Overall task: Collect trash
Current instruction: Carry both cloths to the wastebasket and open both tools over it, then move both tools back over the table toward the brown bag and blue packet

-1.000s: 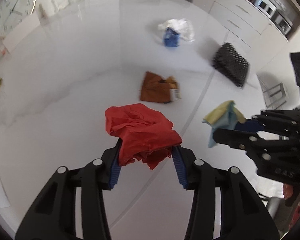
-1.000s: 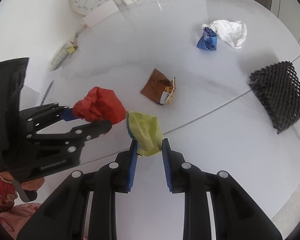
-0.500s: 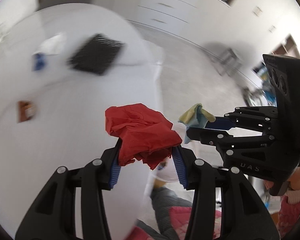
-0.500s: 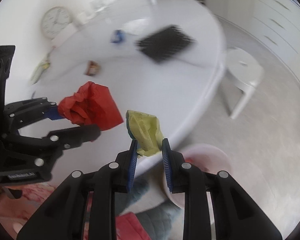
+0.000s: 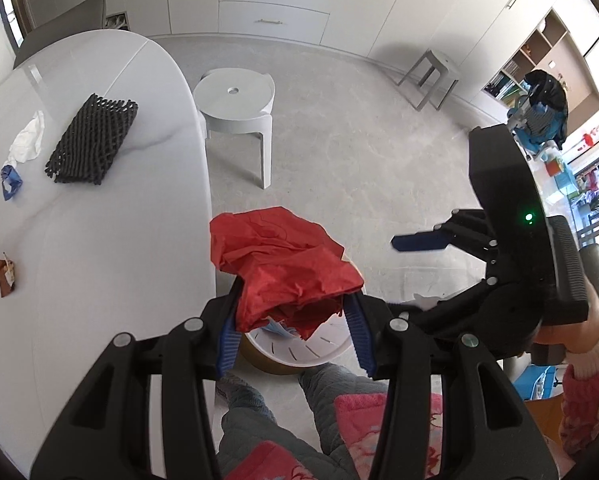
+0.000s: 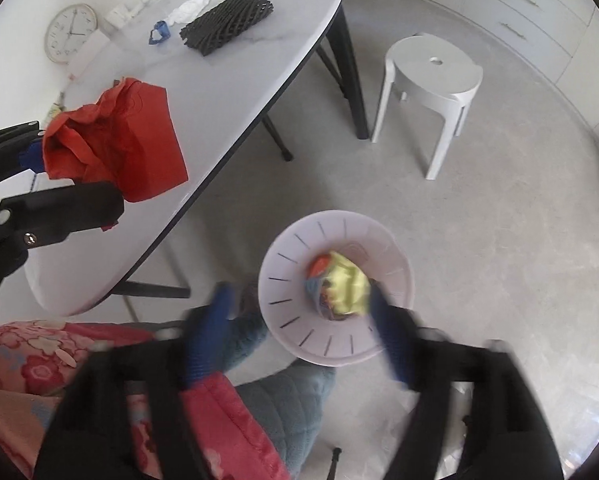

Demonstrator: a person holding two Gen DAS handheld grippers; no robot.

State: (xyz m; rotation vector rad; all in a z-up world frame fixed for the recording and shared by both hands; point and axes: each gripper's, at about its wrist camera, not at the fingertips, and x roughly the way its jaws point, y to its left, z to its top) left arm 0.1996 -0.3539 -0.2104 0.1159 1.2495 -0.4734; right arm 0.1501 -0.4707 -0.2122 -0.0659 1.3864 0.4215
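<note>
My left gripper [image 5: 291, 320] is shut on a crumpled red paper [image 5: 283, 264], held above the white trash bin [image 5: 323, 350] on the floor; it also shows in the right wrist view [image 6: 115, 148]. My right gripper [image 6: 299, 316] is open and empty above the bin [image 6: 291, 320]. The yellow wrapper [image 6: 345, 288] lies inside the bin with other scraps. On the white table [image 5: 99, 240] lie a brown wrapper [image 5: 5, 276], a blue wrapper [image 5: 10, 180], a white tissue [image 5: 29, 140] and a black foam net [image 5: 93, 142].
A white stool [image 5: 237, 104] stands on the floor beside the table, and a second stool [image 5: 431, 72] farther back. A wall clock [image 6: 70, 34] lies on the far table end. The person's legs [image 6: 283, 400] are below the bin.
Both grippers swung from over the table to over the floor bin. My right gripper opened and the yellow wrapper dropped into the bin. The left still holds the red paper.
</note>
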